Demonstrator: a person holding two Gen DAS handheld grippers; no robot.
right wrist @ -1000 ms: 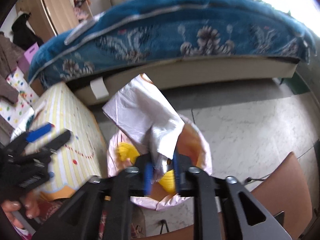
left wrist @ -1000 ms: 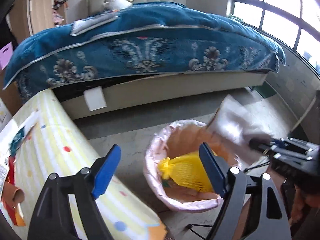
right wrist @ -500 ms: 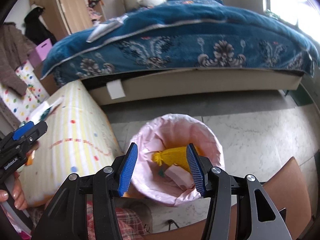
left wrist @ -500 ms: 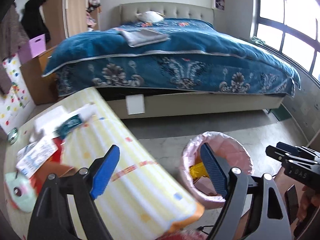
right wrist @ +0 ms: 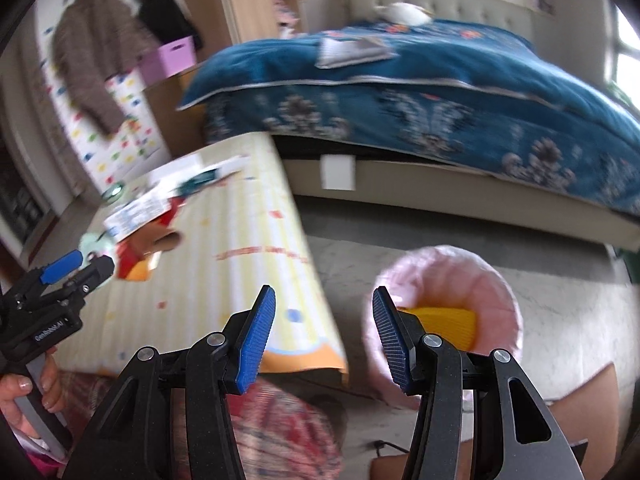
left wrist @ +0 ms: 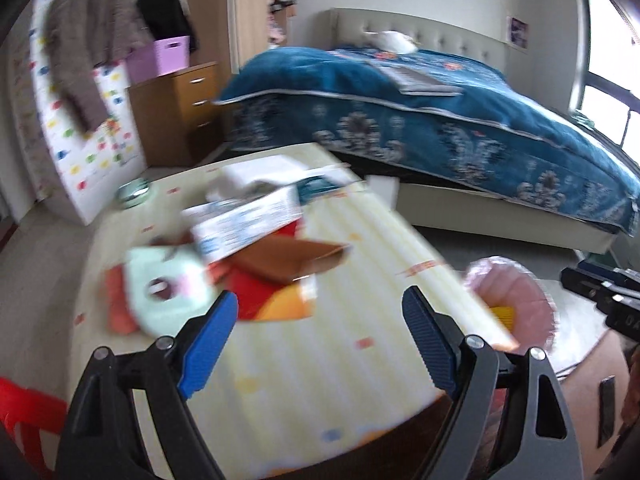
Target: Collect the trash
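A pink-lined trash bin (right wrist: 444,276) stands on the floor to the right of the table, with a yellow mesh bag (right wrist: 444,320) inside; it also shows in the left wrist view (left wrist: 508,292). My right gripper (right wrist: 324,336) is open and empty, above the table's corner and the bin. My left gripper (left wrist: 320,340) is open and empty over the striped yellow table (left wrist: 340,360). Beyond it lies a trash pile: a white-blue box (left wrist: 248,224), a brown carton (left wrist: 296,260), a mint green wrapper (left wrist: 168,284) and red-orange wrappers (left wrist: 256,296).
A bed with a blue quilt (left wrist: 440,112) stands behind the table. A wooden drawer unit (left wrist: 180,112) with purple boxes and hanging coats are at the left. A brown chair seat (right wrist: 580,408) is at the lower right. The left gripper appears in the right wrist view (right wrist: 60,276).
The right gripper opened and let the white bag fall into the bin. Both views have swung left from the bin toward the table; the trash pile is now in front of the left gripper.
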